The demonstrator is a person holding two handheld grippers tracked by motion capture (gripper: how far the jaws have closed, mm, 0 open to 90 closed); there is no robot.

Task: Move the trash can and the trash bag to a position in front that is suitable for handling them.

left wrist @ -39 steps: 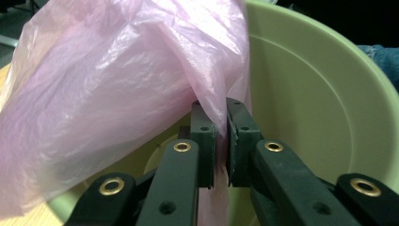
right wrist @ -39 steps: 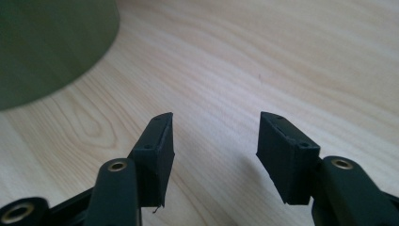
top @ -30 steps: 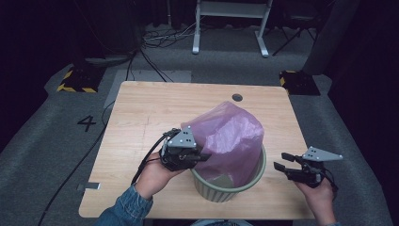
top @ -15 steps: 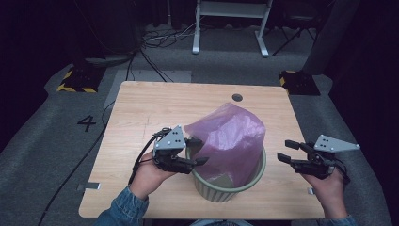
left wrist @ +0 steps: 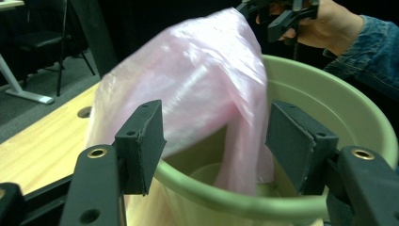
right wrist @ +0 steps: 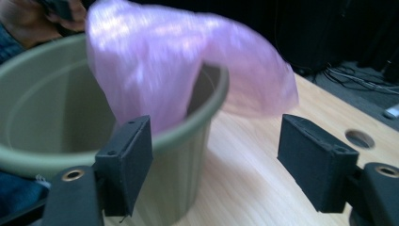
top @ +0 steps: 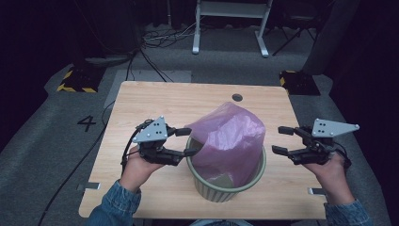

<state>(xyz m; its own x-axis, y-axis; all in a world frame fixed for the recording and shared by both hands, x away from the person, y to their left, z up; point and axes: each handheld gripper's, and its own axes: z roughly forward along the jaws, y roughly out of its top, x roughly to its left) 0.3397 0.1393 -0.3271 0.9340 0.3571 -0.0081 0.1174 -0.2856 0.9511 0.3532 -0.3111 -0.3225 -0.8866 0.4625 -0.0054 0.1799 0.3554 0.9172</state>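
Pink plastic bag (top: 229,141) sits half in, half out of the green bin (top: 228,188), puffed up above the rim and spilling over the far side toward the table's back edge. The bin stands near the front edge of the wooden table (top: 164,101), about midway between my two hands.

Through my left gripper view the bag (left wrist: 197,89) fills the space above the bin's rim (left wrist: 226,200), which curves across right between my jaws. My left gripper (top: 187,142) is spread wide and holds nothing; its tips sit just at the bin's left rim, close to the bag, and I can't tell whether the lower tip is touching the rim.

On the other side, my right gripper (top: 281,140) is wide open too, empty, hanging off to the right of the bin and clear of it. In my right gripper view the bin (right wrist: 94,136) stands to the left beyond my jaws with the bag (right wrist: 183,70) drooping over its rim, a bit blurred, and bare tabletop (right wrist: 249,188) in the gap between them.

A round hole (top: 237,97) sits in the table behind the bag. Grey floor around, a number 4 (top: 87,123) marked on it to the left.
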